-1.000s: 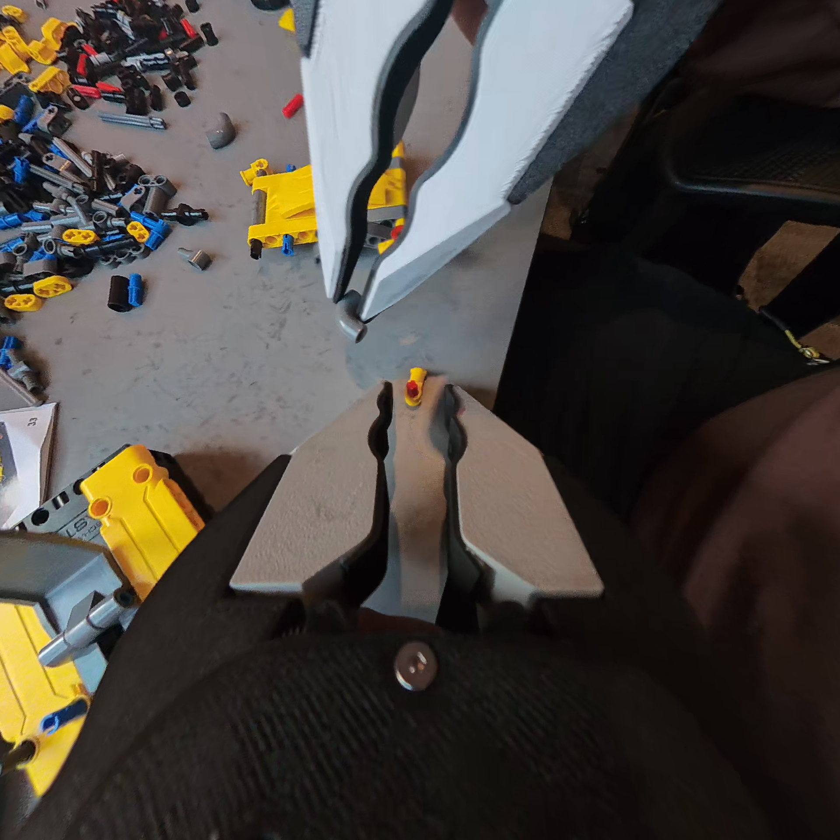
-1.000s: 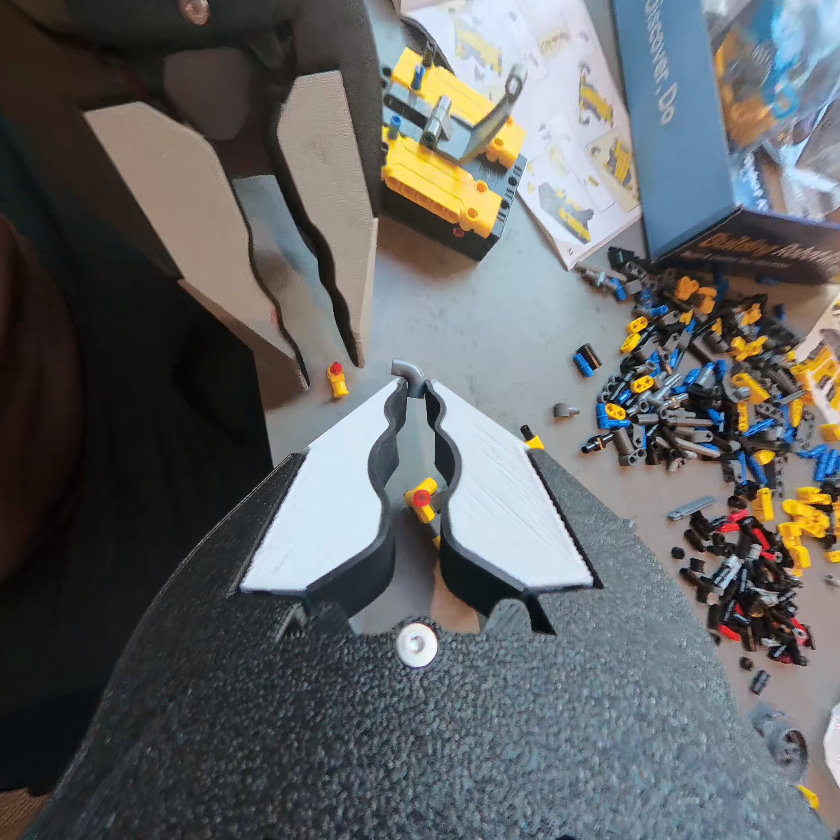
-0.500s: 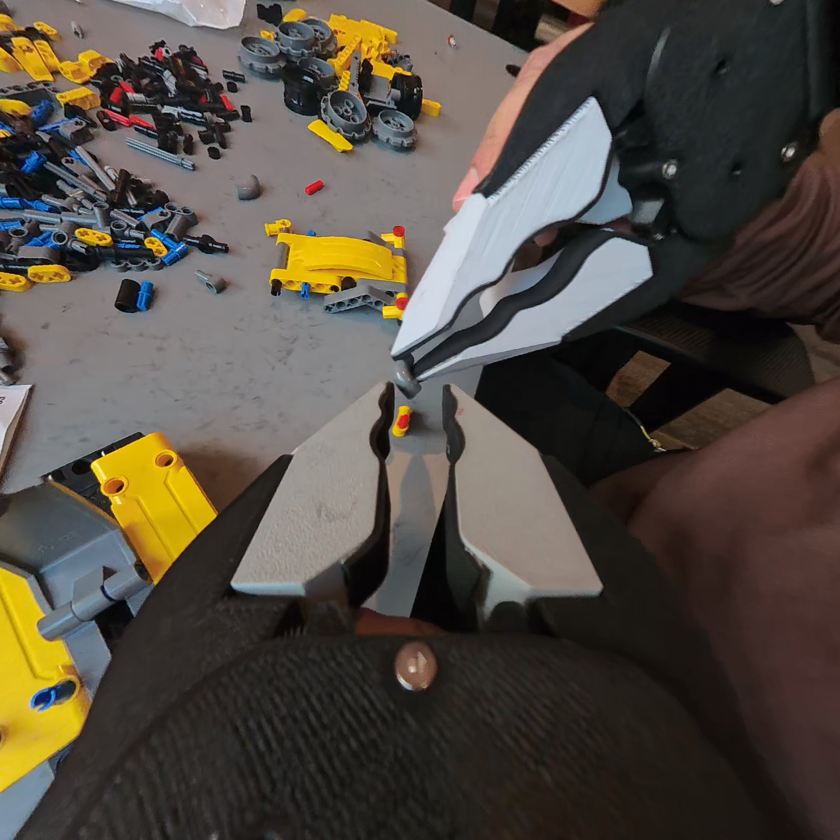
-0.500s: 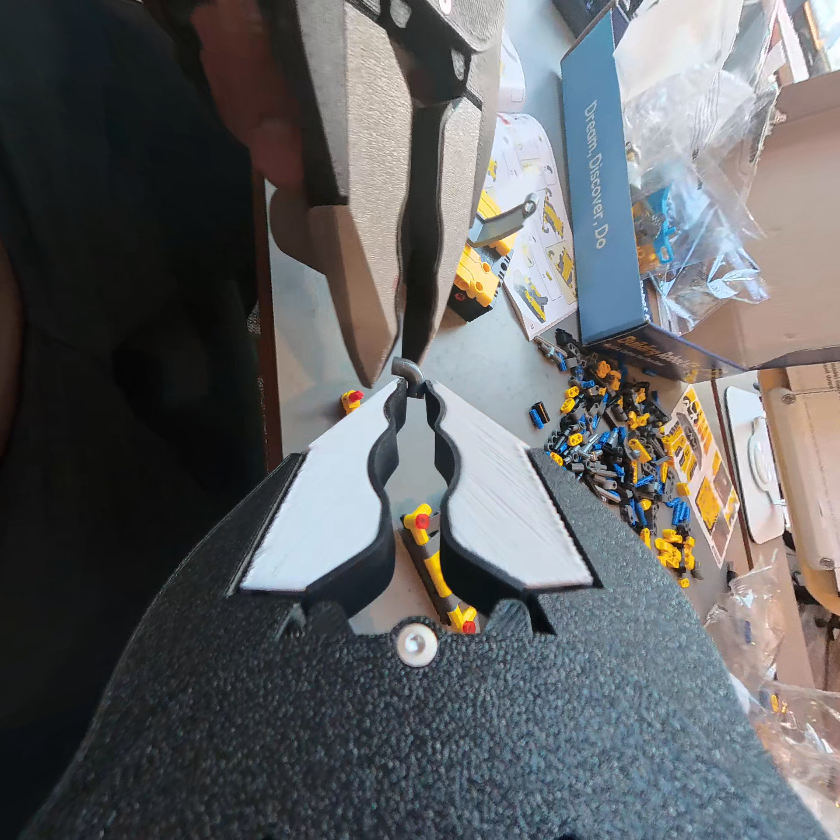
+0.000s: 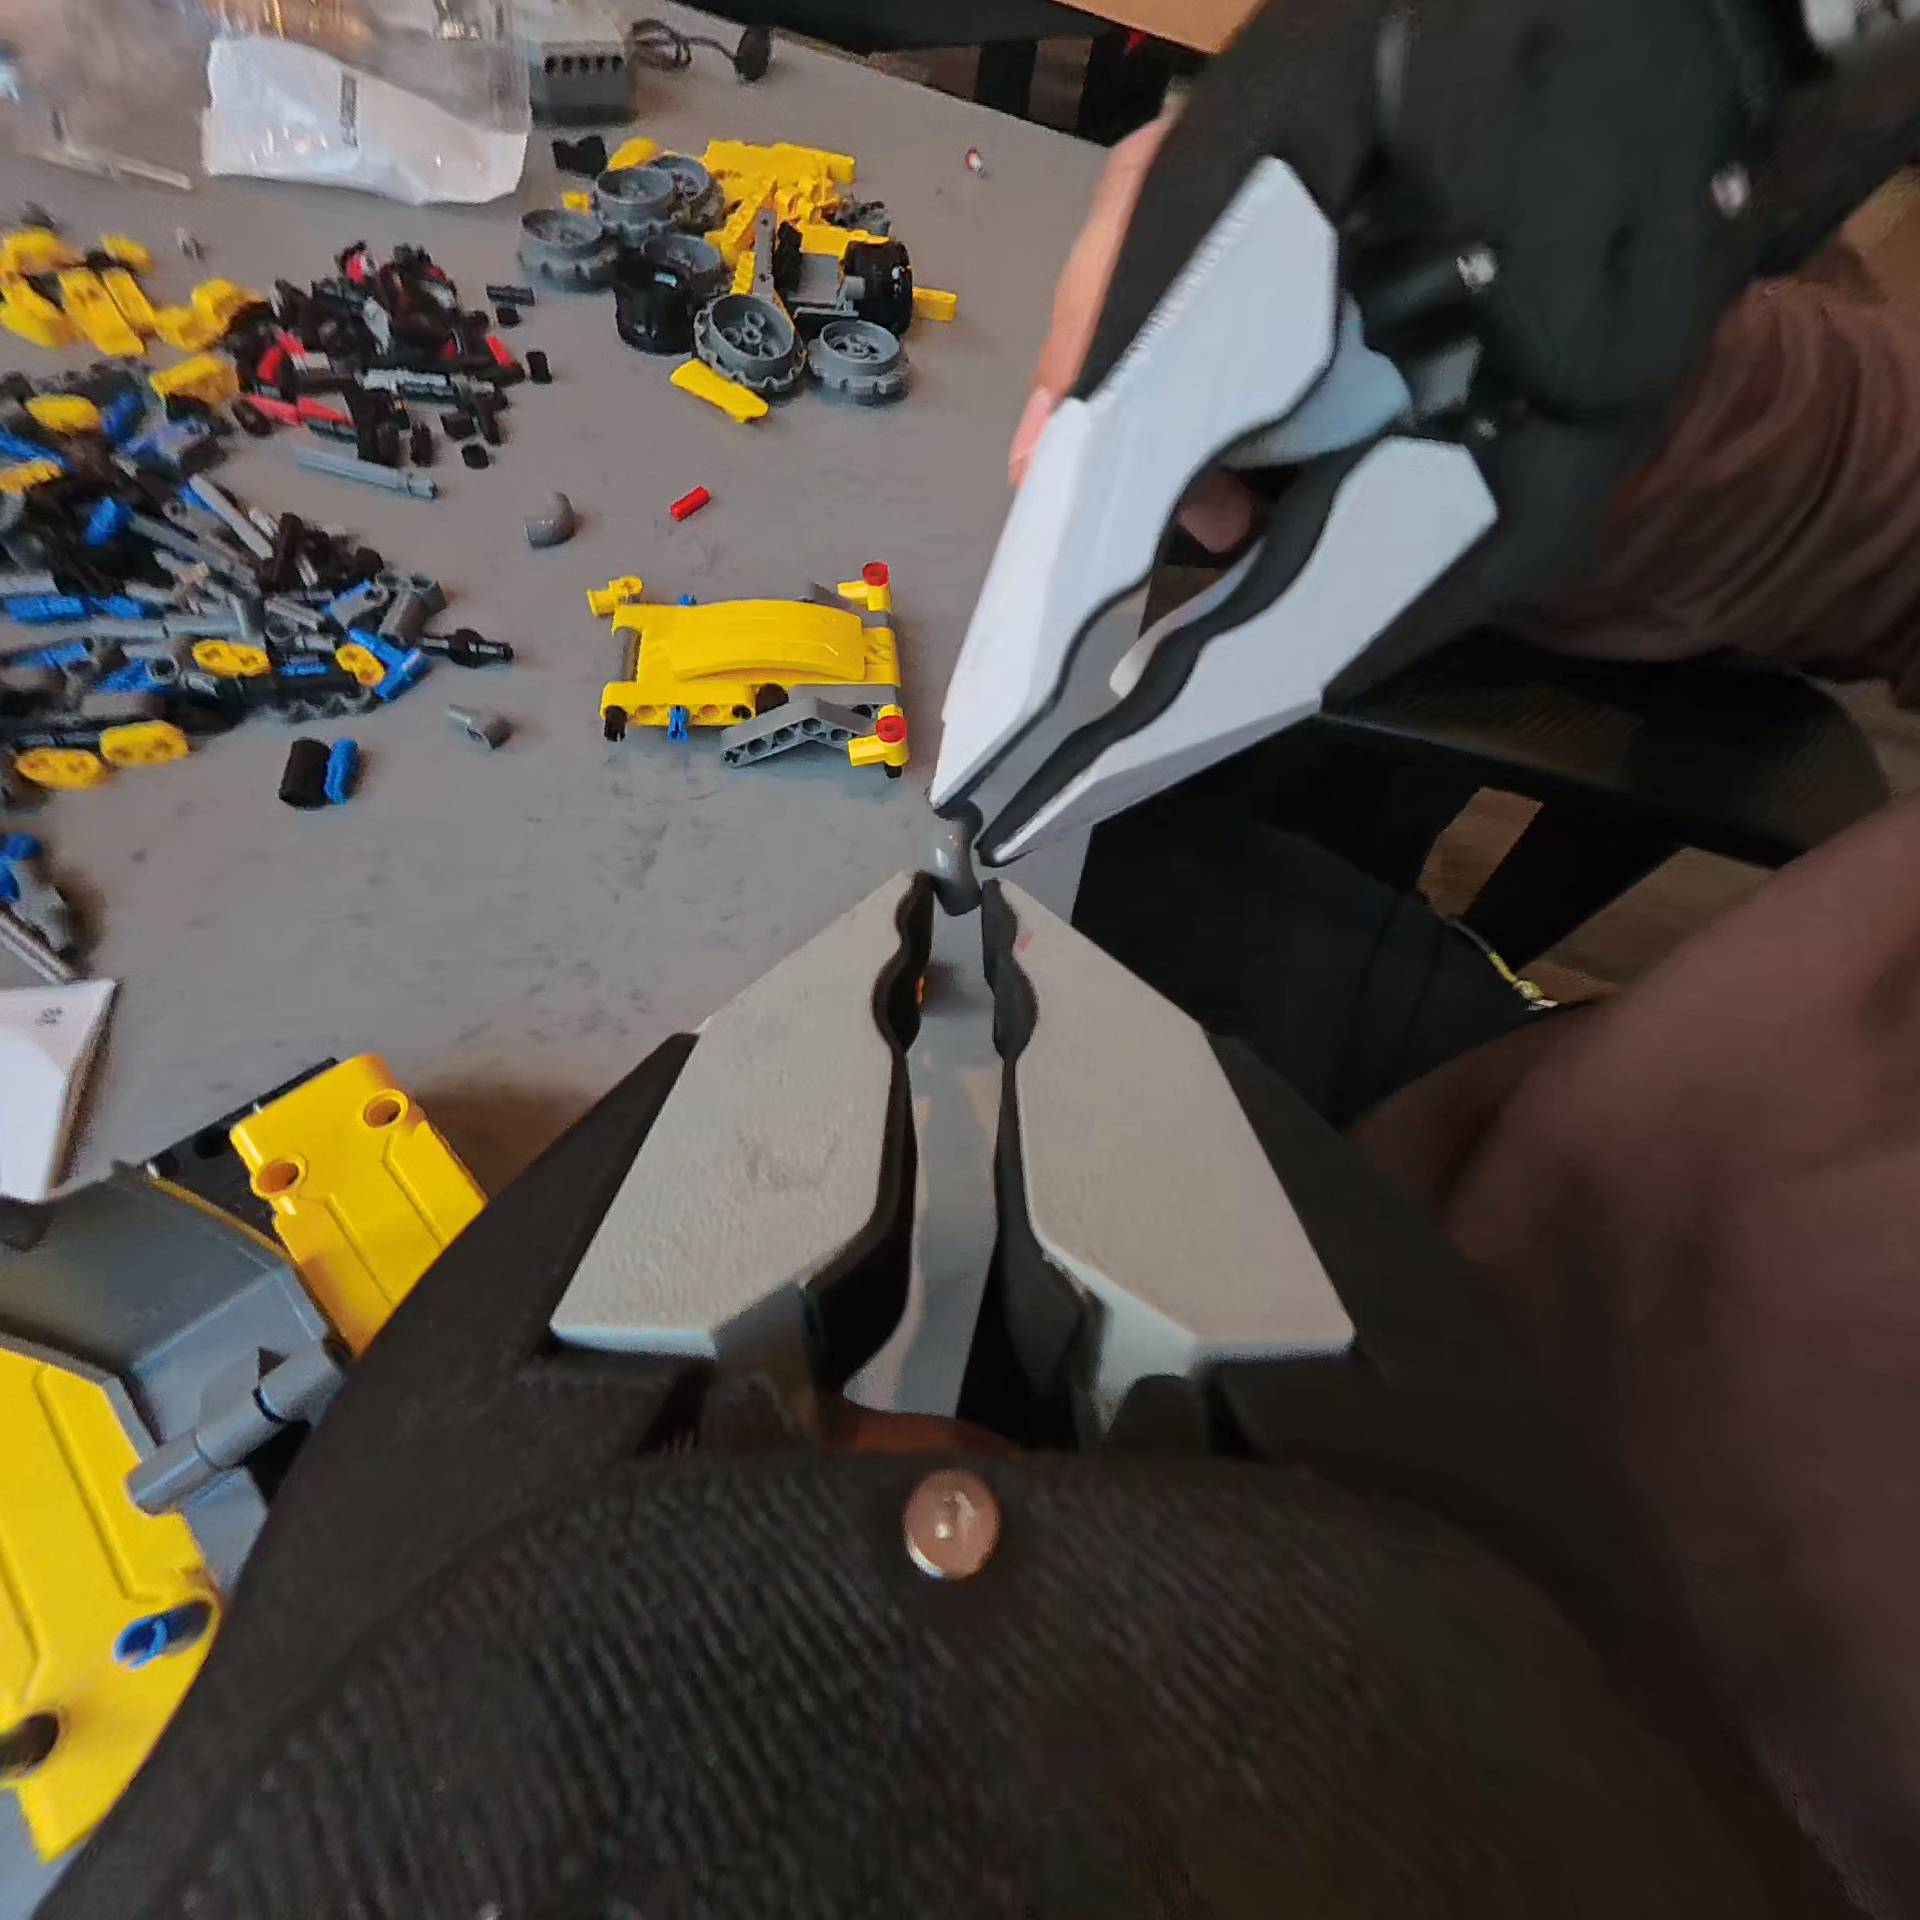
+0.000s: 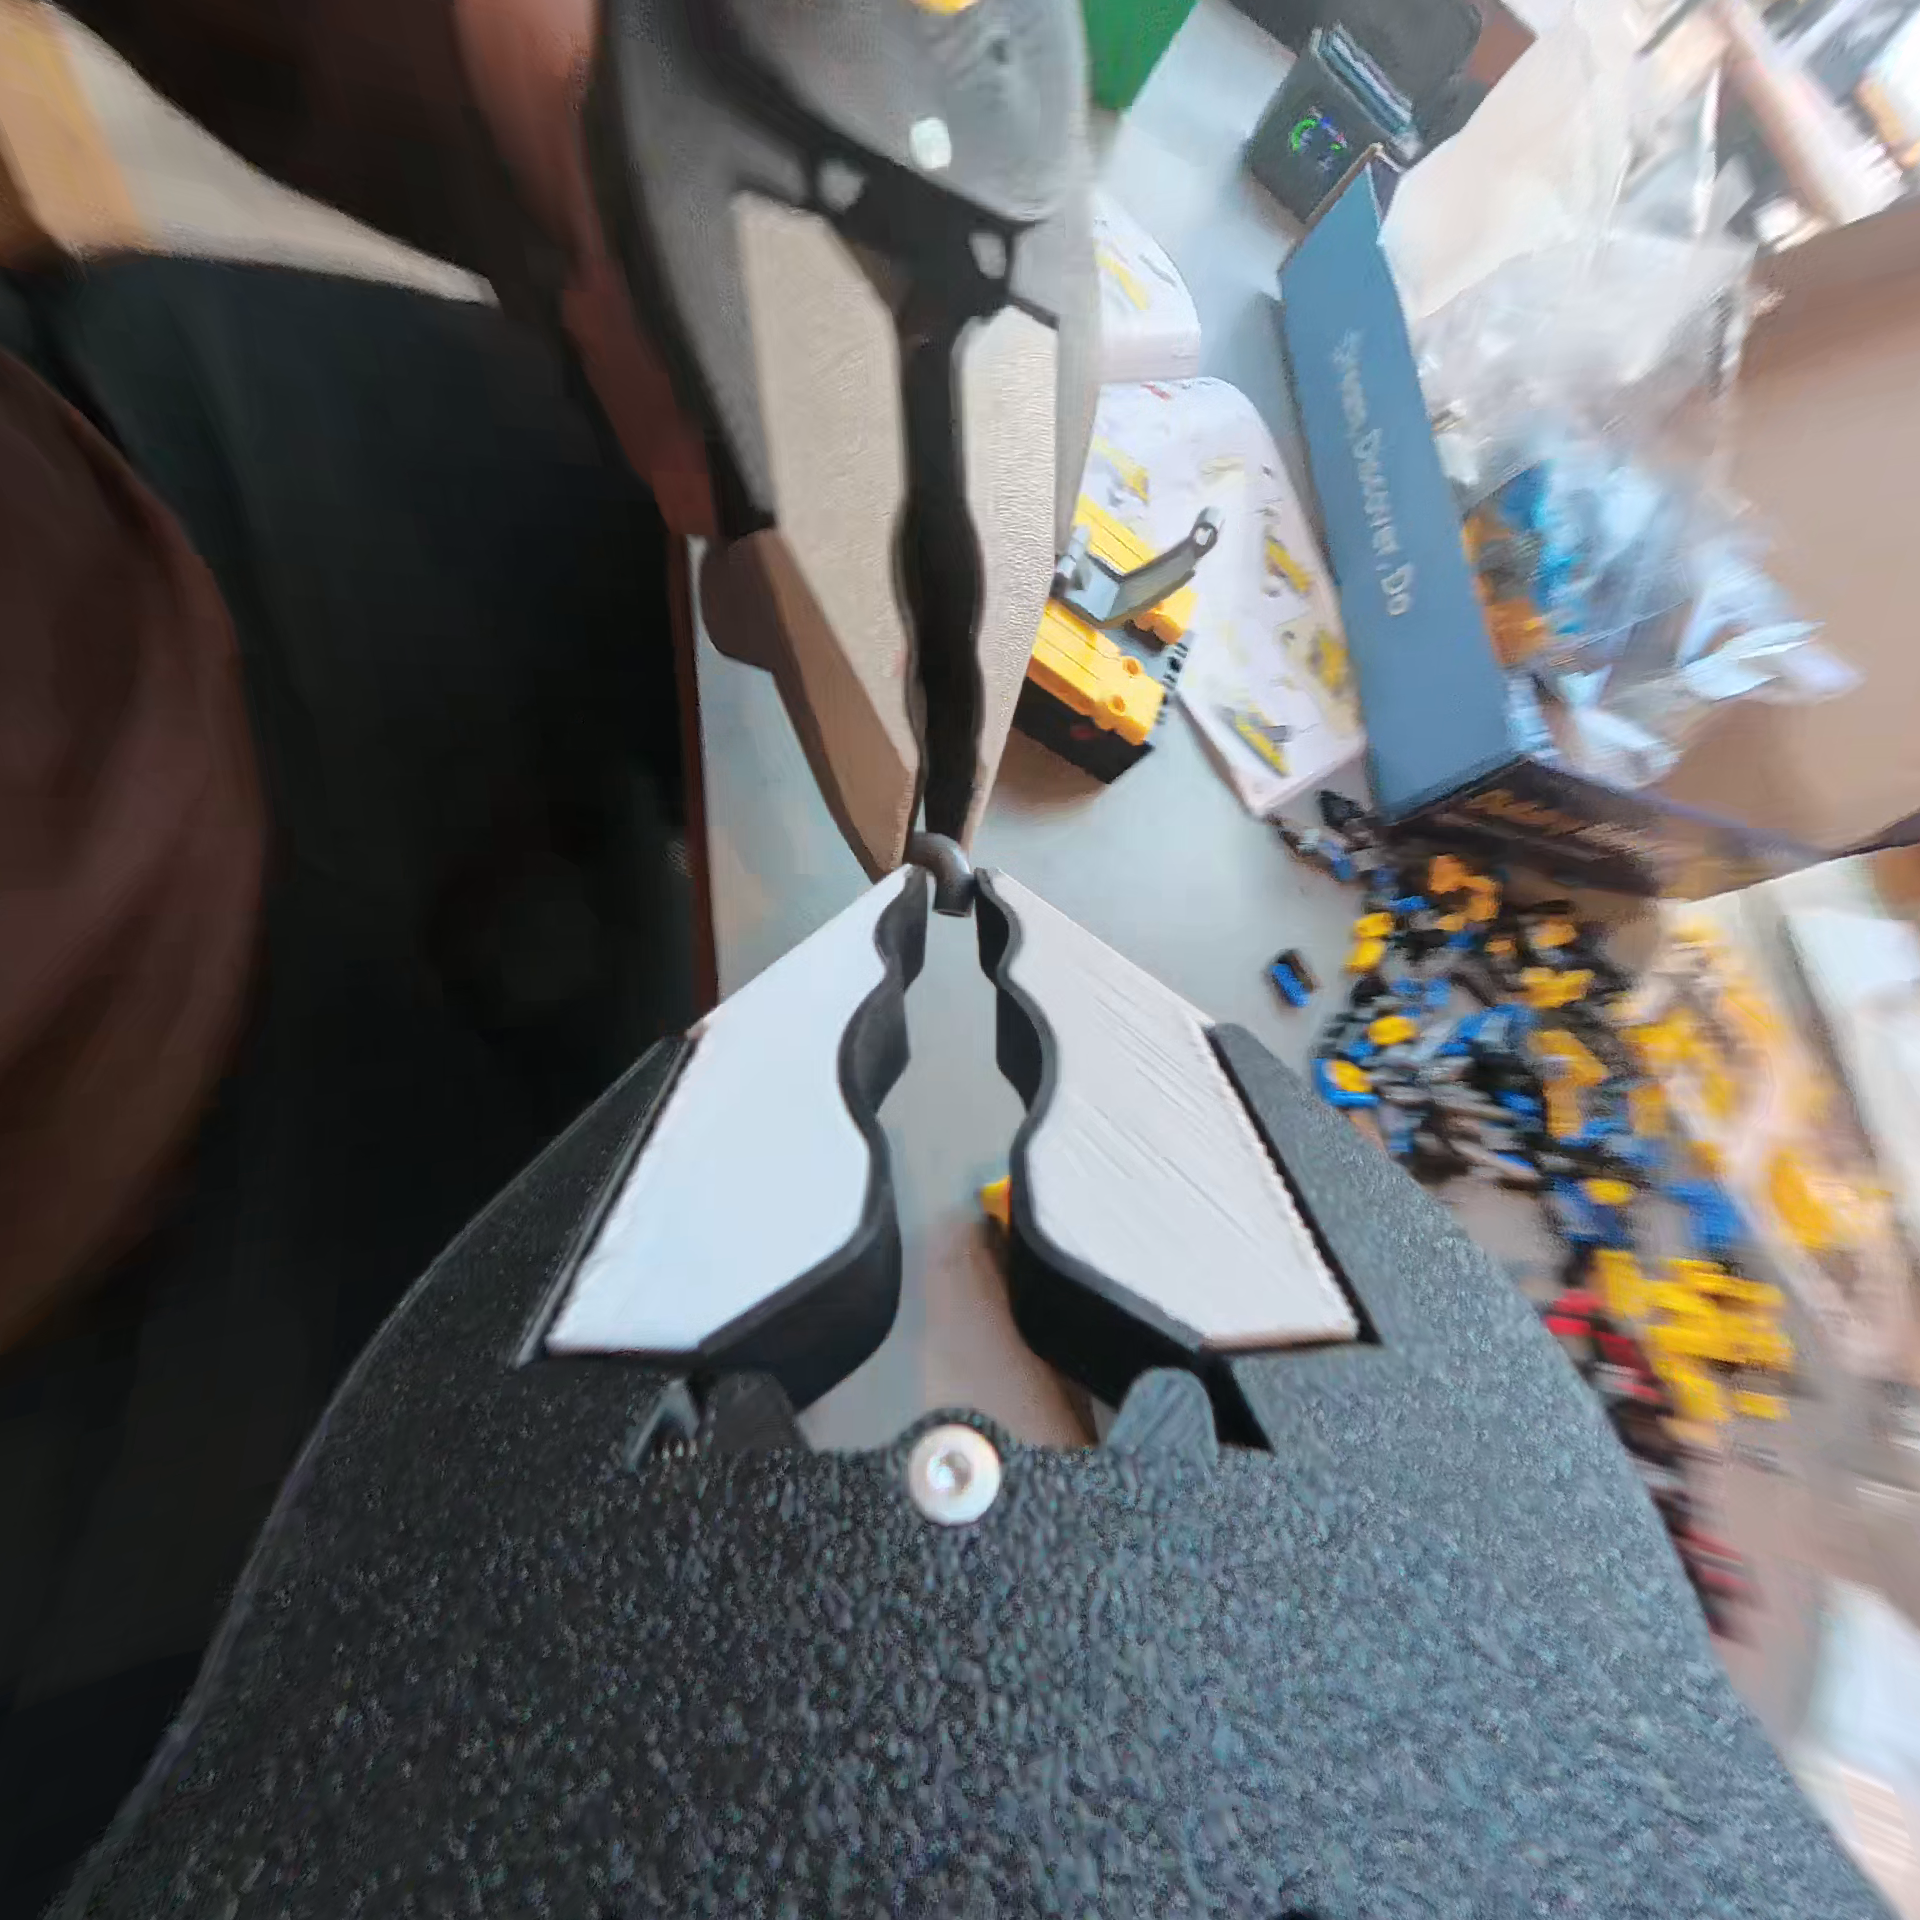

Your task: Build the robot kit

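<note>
Pinching a small grey curved piece (image 5: 954, 871) at their very tips, the right tongs (image 5: 961, 821) reach in from the upper right of the left wrist view, closed on the upper end of that little elbow-shaped part. The left tongs (image 5: 951, 894) meet it from below, their tips standing on either side of its lower end with a narrow gap between them. Whether they press on the piece or only bracket it I cannot tell. The right wrist view shows the same meeting: the piece (image 6: 948, 868) sits between the right tongs (image 6: 948, 891), and the left tongs (image 6: 940, 821) come down onto it from above, nearly together.

The piece is held in the air just off the near edge of the grey table (image 5: 520, 935). Judging by its look, it is hard moulded plastic, very light, stiff and smooth, so it could slip or pivot if held only by the rounded bend. The straight ends on either side of the bend look like the surer places to hold.

On the table lie a flat yellow assembly (image 5: 753, 665), a heap of loose black, blue and yellow parts (image 5: 187, 582), a cluster of grey wheels (image 5: 727, 291) and a larger yellow-and-grey build (image 5: 156, 1351) at lower left. A blue box (image 6: 1392, 540) and a printed booklet (image 6: 1226, 582) show in the right wrist view, which is blurred.
</note>
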`<state>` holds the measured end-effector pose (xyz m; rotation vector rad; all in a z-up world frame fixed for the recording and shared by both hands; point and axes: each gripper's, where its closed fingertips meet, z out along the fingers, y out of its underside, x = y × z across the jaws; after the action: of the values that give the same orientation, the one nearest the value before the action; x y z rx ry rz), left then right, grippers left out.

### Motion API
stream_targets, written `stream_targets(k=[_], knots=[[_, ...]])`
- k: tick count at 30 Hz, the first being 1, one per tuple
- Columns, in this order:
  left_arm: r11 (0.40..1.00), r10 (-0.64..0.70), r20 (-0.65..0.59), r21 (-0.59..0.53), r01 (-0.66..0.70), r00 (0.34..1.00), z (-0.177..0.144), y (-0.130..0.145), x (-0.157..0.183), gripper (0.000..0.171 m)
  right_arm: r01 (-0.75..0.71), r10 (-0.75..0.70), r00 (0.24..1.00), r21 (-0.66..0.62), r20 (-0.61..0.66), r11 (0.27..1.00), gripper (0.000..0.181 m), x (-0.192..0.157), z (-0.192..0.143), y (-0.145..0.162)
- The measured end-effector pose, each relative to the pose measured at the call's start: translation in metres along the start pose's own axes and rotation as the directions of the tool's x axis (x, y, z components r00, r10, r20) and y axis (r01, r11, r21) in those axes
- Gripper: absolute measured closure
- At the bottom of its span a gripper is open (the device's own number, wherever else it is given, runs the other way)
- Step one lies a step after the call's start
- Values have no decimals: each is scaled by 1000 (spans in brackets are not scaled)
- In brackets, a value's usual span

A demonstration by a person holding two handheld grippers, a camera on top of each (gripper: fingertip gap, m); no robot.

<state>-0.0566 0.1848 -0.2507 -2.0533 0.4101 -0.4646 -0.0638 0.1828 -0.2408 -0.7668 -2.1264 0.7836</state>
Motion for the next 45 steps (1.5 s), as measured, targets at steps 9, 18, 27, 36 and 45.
stream_targets(k=[9, 18, 27, 36, 45], knots=[[871, 483, 181, 1, -491, 857, -1, -6, 12, 166, -311, 287, 925, 65, 248, 948, 168, -8, -14, -7], [818, 550, 283, 11, -576, 786, -3, -11, 12, 165, -333, 304, 912, 65, 275, 941, 173, -10, -12, -11], [856, 476, 351, 26, -516, 807, -5, -9, 4, 166, -302, 286, 931, 43, 227, 952, 174, -6, -7, -8], [961, 247, 153, -169, -221, 957, 6, 37, -10, 148, -115, 147, 962, -151, 228, 982, 174, -12, 14, 21], [958, 176, 120, -248, -142, 977, 19, 45, -15, 158, -33, 104, 949, -234, 299, 972, 173, -13, 21, 25]])
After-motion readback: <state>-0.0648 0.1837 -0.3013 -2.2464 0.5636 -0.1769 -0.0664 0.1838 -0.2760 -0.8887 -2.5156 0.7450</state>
